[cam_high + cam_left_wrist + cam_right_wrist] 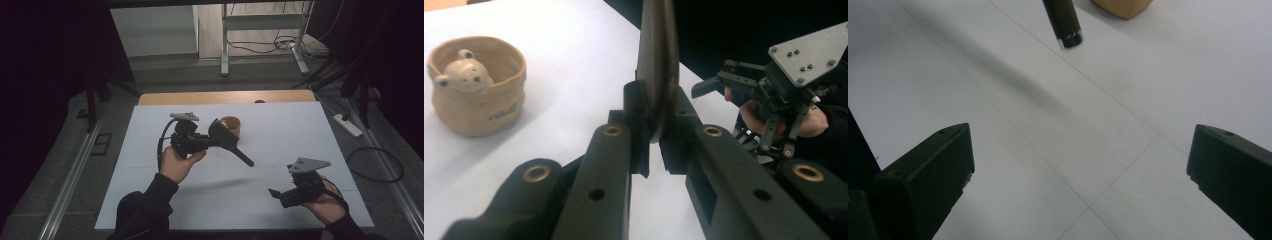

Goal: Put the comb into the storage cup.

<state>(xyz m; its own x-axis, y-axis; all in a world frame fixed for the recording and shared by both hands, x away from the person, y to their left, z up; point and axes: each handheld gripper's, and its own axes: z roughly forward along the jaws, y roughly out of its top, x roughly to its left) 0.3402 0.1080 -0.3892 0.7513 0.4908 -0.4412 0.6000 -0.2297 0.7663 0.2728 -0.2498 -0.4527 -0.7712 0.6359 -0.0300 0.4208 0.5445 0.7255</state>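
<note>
The left tongs (653, 132) are clamped on the dark, flat head of a black long-handled utensil (231, 145), probably a ladle or spatula, gripping it edge-on between the two black pads. In the high view the left tongs (212, 140) hold this utensil above the white worktop (280, 125), with the rounded head up against the container and the straight handle slanting down toward the near right, its tip free in the air. The right tongs (1080, 165) stand wide apart with nothing between them, pointed at the bare worktop; the handle's ringed end (1064, 22) hangs just beyond them. In the high view the right tongs (276, 194) sit low at the near right corner, well apart from the utensil. Just beyond the utensil's head stands a small tan, soft-sided round pot (476, 87), upright and open at the top, with faint lettering on its side. Inside it sits a pale cream frog-like figure (464, 75), its head and bulging eyes rising to the rim.
</note>
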